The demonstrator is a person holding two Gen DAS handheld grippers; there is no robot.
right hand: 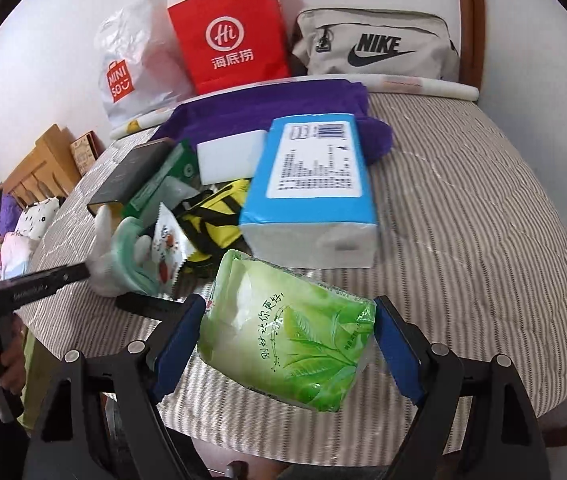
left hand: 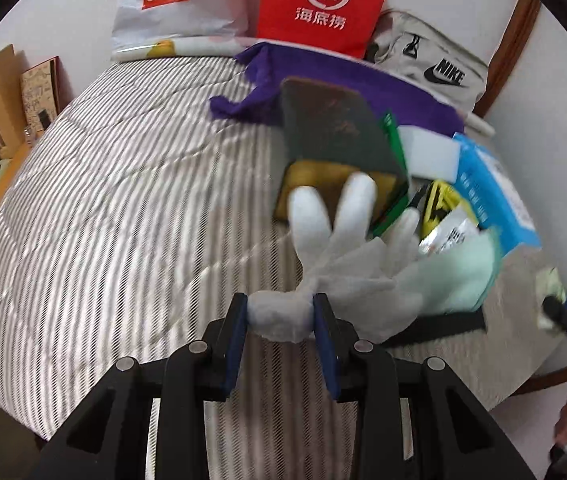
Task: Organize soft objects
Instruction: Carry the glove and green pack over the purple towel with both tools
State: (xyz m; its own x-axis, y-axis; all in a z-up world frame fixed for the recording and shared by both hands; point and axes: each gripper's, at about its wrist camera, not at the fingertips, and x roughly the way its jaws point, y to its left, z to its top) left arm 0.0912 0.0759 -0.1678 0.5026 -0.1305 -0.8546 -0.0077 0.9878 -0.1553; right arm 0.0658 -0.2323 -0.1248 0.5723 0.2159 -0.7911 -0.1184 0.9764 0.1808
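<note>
Far left, on the striped bed cover [right hand: 463,208]: left gripper [left hand: 281,316], jaws clamped on the cuff of a white glove [left hand: 339,248]; glove fingers splay forward over the pile. In the right wrist view the same glove lies bunched at the pile's left edge beside a pale green cloth [right hand: 129,256].

Left of centre: dark-topped sponge with yellow base [left hand: 335,148], tilted, propped against a green packet [right hand: 171,176]. Behind it, a white foam block [right hand: 229,156].

Centre: small snack sachet [right hand: 167,248], a yellow-and-black item [right hand: 213,220] (kind unclear), and a blue-and-white tissue pack [right hand: 311,192] leaning over them. Purple cloth [right hand: 267,108] spread behind.

Centre foreground: right gripper [right hand: 289,334], jaws closed on the sides of a green tissue packet [right hand: 287,332], held above the cover, just in front of the pile.

Rear, against the wall: white shopping bag [right hand: 131,68], red paper bag [right hand: 231,36], grey pouch [right hand: 375,44].

Step in hand, by judgement: two soft items gripped, not yet placed. Next move calls for carrying each to a chosen spot on open cover, right of the pile, and lowering before release; the limp glove may drag neighbours.
</note>
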